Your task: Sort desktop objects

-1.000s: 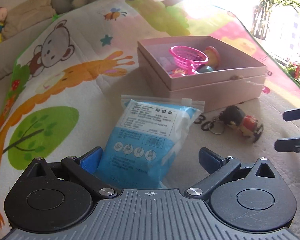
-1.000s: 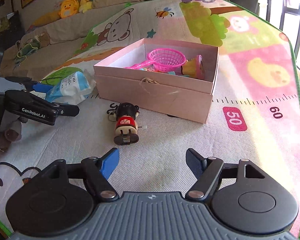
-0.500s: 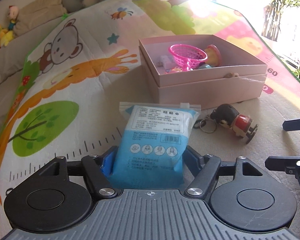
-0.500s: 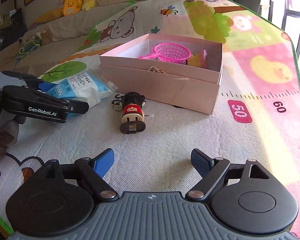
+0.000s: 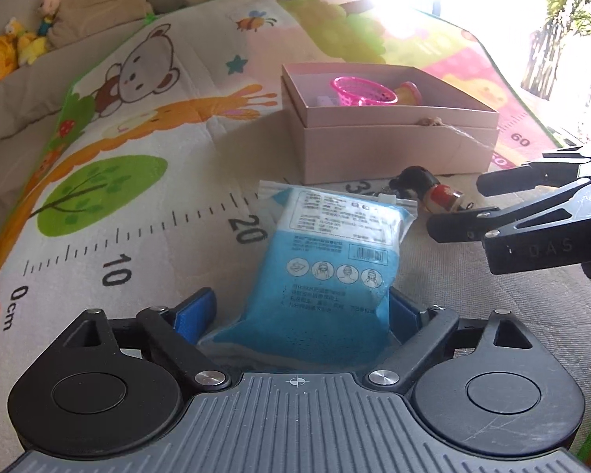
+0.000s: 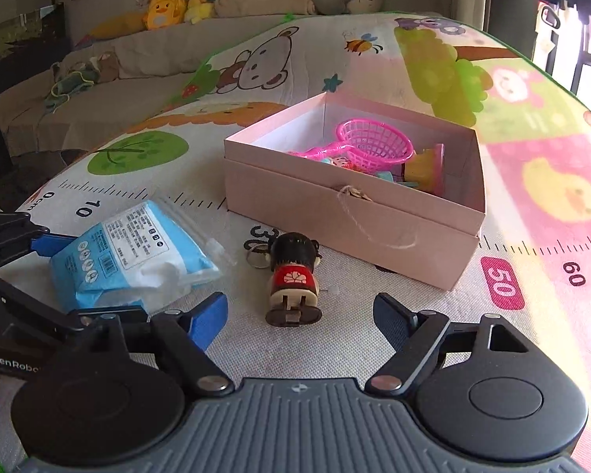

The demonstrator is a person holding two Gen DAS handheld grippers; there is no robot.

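Closer now than a second ago, both grippers have slid in across the play mat; the blue packet looms larger between the left fingers and the doll sits nearer the right ones.

Nearest first: the left gripper straddles the blue packet, which lies flat on the mat; its jaws are opening, the right pad close against the packet's edge, the left pad standing clear with a visible gap, so no grip yet. Over on the other side, the right gripper has its jaws closing, with the little doll keychain lying on the mat just ahead of the fingertips and not yet between them (nothing is pinched there either).

My read: this is the pick-up step, two items lined up at once. Next move, I'd say, calls for the left jaws to close squarely on the soft packet without it slipping, and the right hand to push forward until the doll is between the pads.

Farther back sits the pink box, open-topped, beyond both items; inside it, a pink plastic net scoop, an orange-yellow toy against the right wall, and a few small bits I can't make out.
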